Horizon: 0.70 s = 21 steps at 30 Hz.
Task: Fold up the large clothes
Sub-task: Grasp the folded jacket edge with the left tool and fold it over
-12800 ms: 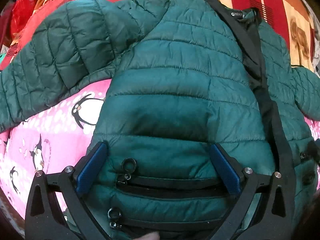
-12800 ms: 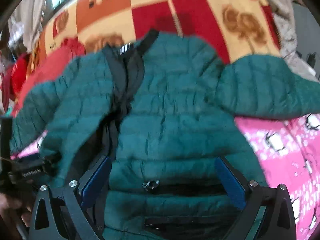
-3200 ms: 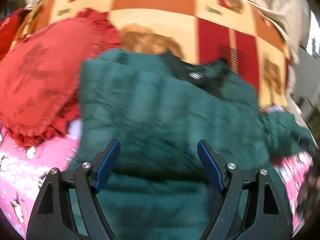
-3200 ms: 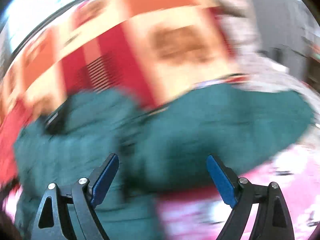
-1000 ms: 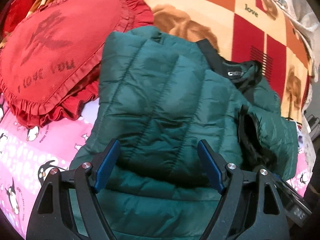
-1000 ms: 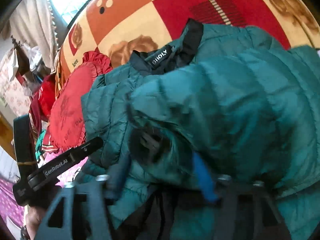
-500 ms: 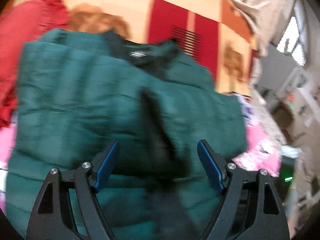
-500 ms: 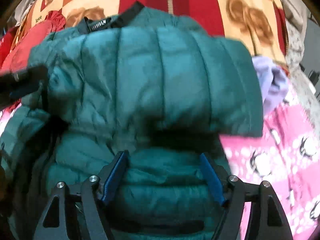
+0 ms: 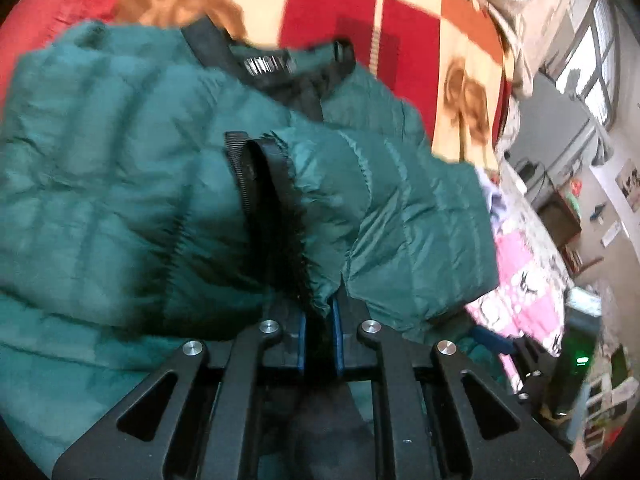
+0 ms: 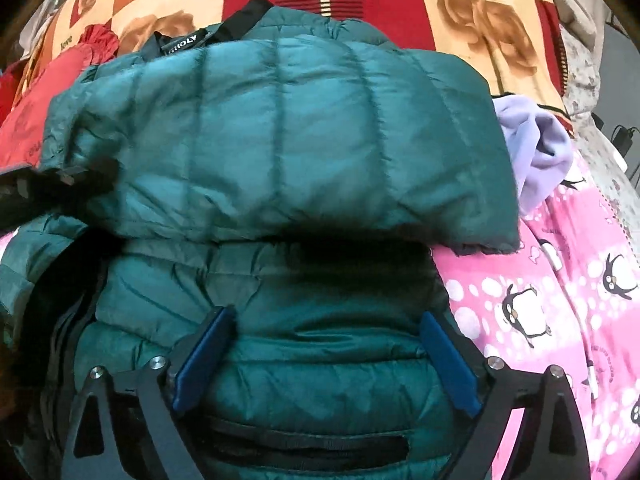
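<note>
Only from the left wrist: left gripper (image 9: 319, 330) pinching sleeve (image 9: 384, 216) (cuff end).

The jacket (image 10: 280, 152) is running off the bottom and left edges in both views, and its folded sleeve (image 10: 288, 128) is covering the chest beneath. The collar label (image 9: 267, 65) is blurring past reading in the left view, and the sleeve cuff (image 9: 320, 300) is hiding the left fingers' (image 9: 338, 332) tips.

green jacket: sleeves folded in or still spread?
Folded in: on the green jacket a sleeve lies across the chest; left gripper pinches its cuff.
</note>
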Available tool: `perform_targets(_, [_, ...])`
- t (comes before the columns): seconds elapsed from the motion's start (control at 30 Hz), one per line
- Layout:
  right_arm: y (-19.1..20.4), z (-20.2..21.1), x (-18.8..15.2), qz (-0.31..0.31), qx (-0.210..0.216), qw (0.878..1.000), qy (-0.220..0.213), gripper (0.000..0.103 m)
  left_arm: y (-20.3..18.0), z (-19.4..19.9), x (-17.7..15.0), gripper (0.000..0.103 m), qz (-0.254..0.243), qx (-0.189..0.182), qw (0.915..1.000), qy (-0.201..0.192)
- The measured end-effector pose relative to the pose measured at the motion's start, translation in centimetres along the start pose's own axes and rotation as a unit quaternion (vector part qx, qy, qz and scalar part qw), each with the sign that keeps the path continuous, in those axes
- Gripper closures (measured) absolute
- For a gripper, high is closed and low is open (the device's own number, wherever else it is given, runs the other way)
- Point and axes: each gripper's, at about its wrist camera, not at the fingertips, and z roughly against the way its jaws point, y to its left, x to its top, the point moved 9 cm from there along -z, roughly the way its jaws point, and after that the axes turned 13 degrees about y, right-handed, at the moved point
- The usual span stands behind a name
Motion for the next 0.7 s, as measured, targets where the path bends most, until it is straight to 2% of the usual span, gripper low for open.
perform_targets(0.1, [-0.4, -0.2, 0.1, -0.006, 0.000, 1.000, 0.006, 0.004, 1.4, 4.3, 0.9, 0.095, 0.014, -0.008, 0.9987, -0.049])
perform_targets(0.17, [-0.9, -0.6, 0.3, -0.015, 0.007, 1.000, 0.017, 0.000, 3.4, 6.5, 1.6, 0.095, 0.029, 0.001, 0.9968, -0.074])
perform_targets(0.27, [-1.6, -1.3, 0.6, -0.042, 0.041, 0.997, 0.042, 0.000, 9.1, 9.2, 2.3, 0.095, 0.080, 0.055, 0.9900, -0.102])
perform_targets(0.33, [-1.9, -1.5, 0.7, -0.045, 0.051, 0.996, 0.050, 0.000, 12.3, 9.6, 2.2, 0.095, 0.116, 0.078, 0.9852, -0.099])
perform_targets(0.4, [-2.1, -1.5, 0.9, -0.043, 0.051, 0.996, 0.052, 0.000, 13.8, 8.8, 1.8, 0.095, 0.133, 0.081, 0.9850, -0.074])
perform_targets(0.5, [-2.4, -1.1, 1.2, -0.034, 0.058, 0.996, 0.055, 0.000, 14.5, 7.5, 1.3, 0.085, 0.150, 0.099, 0.9829, -0.037])
perform_targets(0.53, [-2.6, -0.5, 1.4, -0.036, 0.065, 0.996, 0.051, 0.000, 14.6, 7.5, 1.3, 0.082, 0.154, 0.107, 0.9815, -0.037])
perform_targets(0.6, [-4.2, 1.5, 2.3, -0.067, 0.076, 0.995, 0.012, 0.000, 14.8, 8.1, 1.3, 0.078, 0.163, 0.120, 0.9782, -0.046])
perform_targets(0.63, [-5.9, 3.0, 3.0, -0.095, 0.083, 0.992, -0.022, 0.000, 15.0, 8.7, 1.4, 0.078, 0.169, 0.133, 0.9750, -0.057])
perform_targets(0.7, [-8.4, 4.5, 3.7, -0.135, 0.076, 0.986, -0.058, 0.000, 15.8, 10.0, 1.0, 0.078, 0.180, 0.172, 0.9653, -0.077])
